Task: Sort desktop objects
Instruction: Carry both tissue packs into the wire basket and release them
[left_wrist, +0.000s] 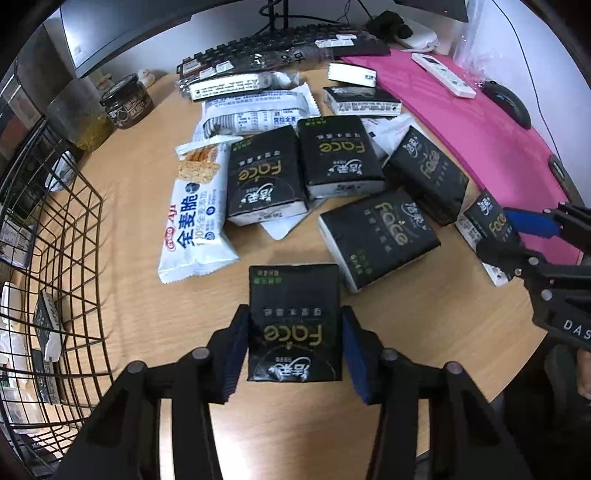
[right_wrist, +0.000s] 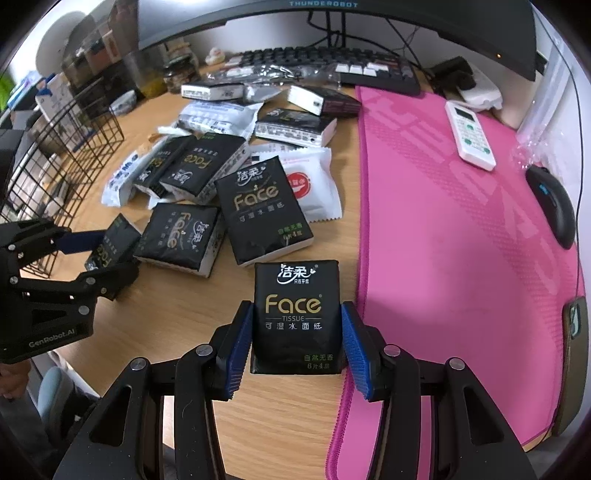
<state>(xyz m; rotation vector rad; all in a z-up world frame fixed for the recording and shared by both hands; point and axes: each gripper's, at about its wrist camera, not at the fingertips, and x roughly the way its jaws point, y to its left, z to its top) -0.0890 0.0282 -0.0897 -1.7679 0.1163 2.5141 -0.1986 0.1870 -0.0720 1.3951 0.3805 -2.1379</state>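
The left gripper (left_wrist: 294, 334) clamps a black tissue pack (left_wrist: 294, 321) between its blue pads, above the wooden desk (left_wrist: 147, 295). The right gripper (right_wrist: 296, 338) grips a second tissue pack (right_wrist: 296, 317) at the edge of the pink mat (right_wrist: 461, 258). Left of the mat, further back, more packs and a cracker packet (left_wrist: 195, 214) lie in a pile (left_wrist: 332, 177). The wire basket (left_wrist: 55, 277) stands left of the pile.

Black Face tissue packs (right_wrist: 264, 206) and snack packets (left_wrist: 195, 214) scattered on desk (left_wrist: 295, 406)
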